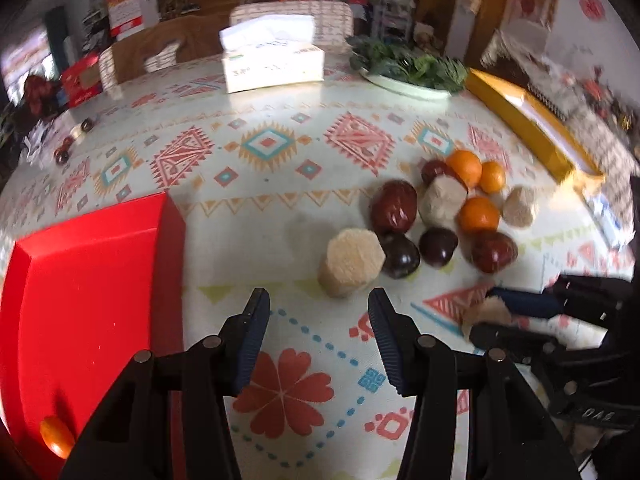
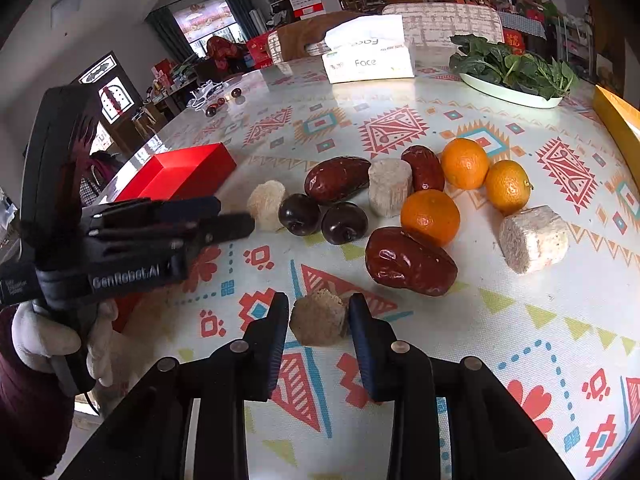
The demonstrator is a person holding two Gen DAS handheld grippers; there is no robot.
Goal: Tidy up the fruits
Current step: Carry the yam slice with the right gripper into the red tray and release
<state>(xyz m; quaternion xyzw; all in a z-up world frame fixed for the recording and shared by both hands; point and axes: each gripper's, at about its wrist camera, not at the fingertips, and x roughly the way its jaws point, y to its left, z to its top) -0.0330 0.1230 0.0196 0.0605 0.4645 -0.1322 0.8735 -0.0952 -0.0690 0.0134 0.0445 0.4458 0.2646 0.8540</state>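
Note:
A pile of fruit lies on the patterned tablecloth: three oranges (image 2: pixel 430 216), dark red dates (image 2: pixel 408 262), two dark plums (image 2: pixel 344 222) and pale cut cane pieces (image 2: pixel 534 238). My right gripper (image 2: pixel 318 320) is shut on a small pale cane piece (image 2: pixel 318 318), low over the cloth. It also shows in the left wrist view (image 1: pixel 486 316). My left gripper (image 1: pixel 318 312) is open and empty, just short of a hexagonal cane piece (image 1: pixel 352 262). A red tray (image 1: pixel 92 280) lies to its left with a small orange fruit (image 1: pixel 56 436) in it.
A tissue box (image 1: pixel 272 62), a plate of leafy greens (image 1: pixel 408 68) and a yellow box (image 1: pixel 532 120) stand along the far side of the table. Small dark fruits (image 1: pixel 64 152) lie at the far left edge. Chairs stand behind the table.

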